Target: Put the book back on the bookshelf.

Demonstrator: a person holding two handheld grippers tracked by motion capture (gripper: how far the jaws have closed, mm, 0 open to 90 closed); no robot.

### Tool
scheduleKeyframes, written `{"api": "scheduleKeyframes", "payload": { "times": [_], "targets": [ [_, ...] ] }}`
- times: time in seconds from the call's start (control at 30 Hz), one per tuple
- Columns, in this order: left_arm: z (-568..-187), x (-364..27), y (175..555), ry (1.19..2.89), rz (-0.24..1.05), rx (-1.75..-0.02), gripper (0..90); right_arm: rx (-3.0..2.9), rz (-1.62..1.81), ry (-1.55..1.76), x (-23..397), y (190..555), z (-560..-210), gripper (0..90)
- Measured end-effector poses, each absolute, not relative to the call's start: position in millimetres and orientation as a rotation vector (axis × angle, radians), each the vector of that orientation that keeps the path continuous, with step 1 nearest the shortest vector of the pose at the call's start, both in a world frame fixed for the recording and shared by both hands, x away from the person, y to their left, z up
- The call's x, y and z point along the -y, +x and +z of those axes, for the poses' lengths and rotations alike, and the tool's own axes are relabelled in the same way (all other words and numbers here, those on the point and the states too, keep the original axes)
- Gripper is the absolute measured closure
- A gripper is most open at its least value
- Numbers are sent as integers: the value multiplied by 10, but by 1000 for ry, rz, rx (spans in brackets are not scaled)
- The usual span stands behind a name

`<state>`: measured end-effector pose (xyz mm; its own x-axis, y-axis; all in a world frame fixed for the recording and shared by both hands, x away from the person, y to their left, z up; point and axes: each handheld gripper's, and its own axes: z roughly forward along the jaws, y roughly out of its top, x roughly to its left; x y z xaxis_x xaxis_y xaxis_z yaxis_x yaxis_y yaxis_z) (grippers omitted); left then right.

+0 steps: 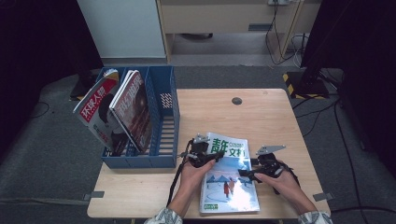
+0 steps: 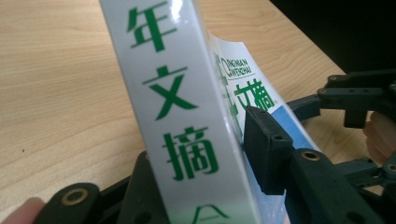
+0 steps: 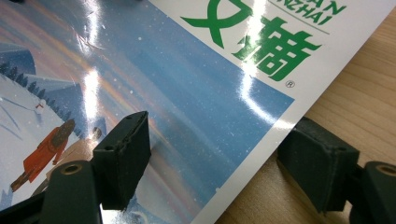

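A thick magazine (image 1: 229, 179) with green characters and a snowy blue cover lies on the wooden table (image 1: 266, 121) near the front edge. My left gripper (image 1: 212, 157) is at its left, spine side. In the left gripper view the grey spine (image 2: 177, 121) stands between the jaws, and my left gripper (image 2: 201, 163) is shut on it, one pad (image 2: 264, 149) pressing the cover. My right gripper (image 1: 245, 173) is at the magazine's right edge. In the right gripper view it (image 3: 219, 158) stands open, one pad (image 3: 123, 154) over the glossy cover (image 3: 187, 93) and the other beyond the edge, low by the tabletop.
A blue file rack (image 1: 173, 107) stands at the table's left side with two magazines (image 1: 116, 112) leaning in its left slots; its right slot has room. A small round hole (image 1: 236, 101) sits at the table's back middle. Bare wood lies behind and right of the magazine.
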<state>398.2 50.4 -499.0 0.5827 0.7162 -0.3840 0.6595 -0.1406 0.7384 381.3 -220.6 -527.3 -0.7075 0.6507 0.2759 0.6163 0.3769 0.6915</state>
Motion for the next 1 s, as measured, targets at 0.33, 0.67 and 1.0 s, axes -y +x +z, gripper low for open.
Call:
{"api": "scheduleKeyframes", "payload": {
  "times": [0.33,0.67,1.0],
  "targets": [
    [-4898,-488,3943,1845,95,-1024,667,-2531,1287,1222,2250,3846,-5307,136],
    [-4785,-431,3888,1850,131,-915,679,-2569,1363,1149,2215,3835,-5345,95],
    [-4675,-378,3821,1851,166,-822,686,-2533,1492,1216,2289,3844,-5387,99]
  ]
}}
